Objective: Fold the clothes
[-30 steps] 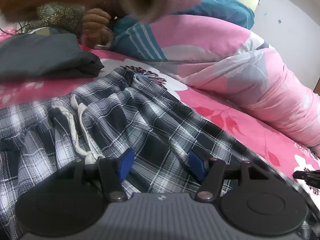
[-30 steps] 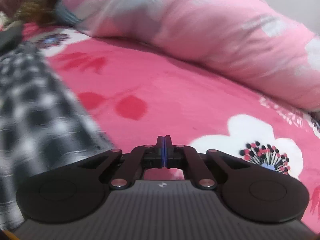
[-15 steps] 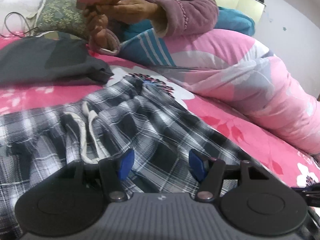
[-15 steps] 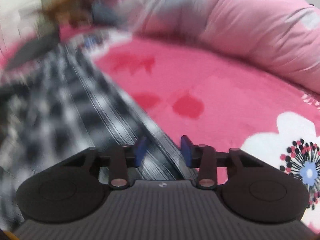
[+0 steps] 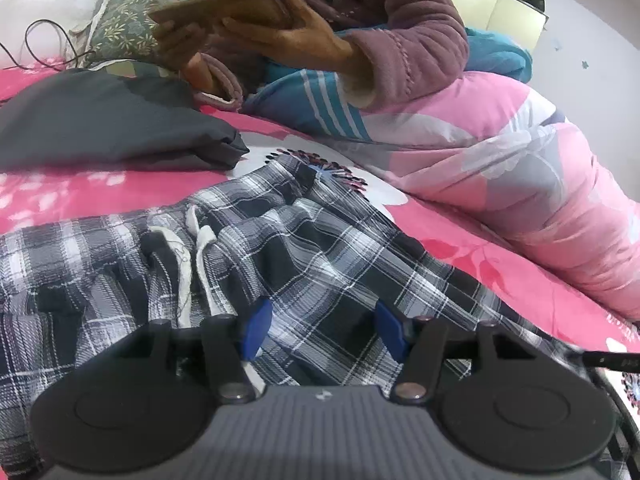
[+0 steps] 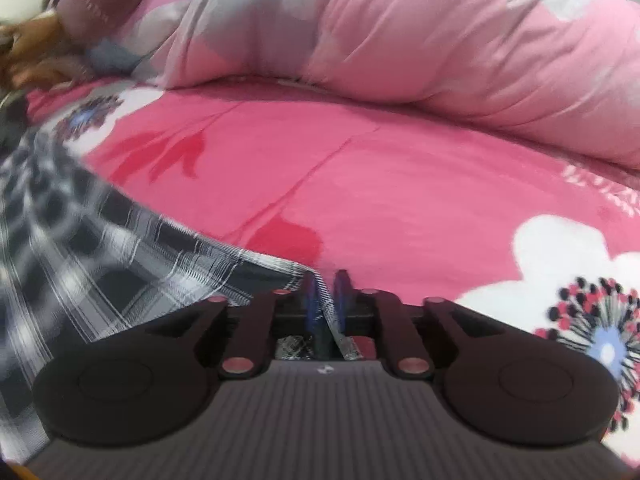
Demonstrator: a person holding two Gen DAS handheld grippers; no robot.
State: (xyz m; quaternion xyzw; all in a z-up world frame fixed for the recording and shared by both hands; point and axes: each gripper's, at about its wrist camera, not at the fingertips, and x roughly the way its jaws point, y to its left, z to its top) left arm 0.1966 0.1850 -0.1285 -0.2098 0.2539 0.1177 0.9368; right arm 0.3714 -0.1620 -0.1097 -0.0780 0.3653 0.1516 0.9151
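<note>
Black-and-white plaid trousers (image 5: 320,248) with a white drawstring (image 5: 200,256) lie spread on the pink flowered bed sheet (image 5: 80,192). My left gripper (image 5: 322,332) hovers just over the waistband area, open, with cloth beneath its blue pads (image 5: 256,328) but nothing pinched. In the right wrist view the trousers (image 6: 100,264) run off to the left and one edge rises to my right gripper (image 6: 325,292). Its jaws are opening and stand only a narrow gap apart; the plaid edge fills that gap, and both pads touch it.
A folded dark grey garment (image 5: 112,128) lies at the back left. Behind it a person in a purple sleeve (image 5: 412,40) sits holding a phone. A bulky pink duvet (image 6: 400,48) walls the right and far side. Bare sheet (image 6: 400,184) stretches right of the trousers.
The right gripper was shut and empty over bare sheet, then stood open at the plaid edge, and now has narrowed around that edge. The left gripper has barely moved. The person's hands have shifted.
</note>
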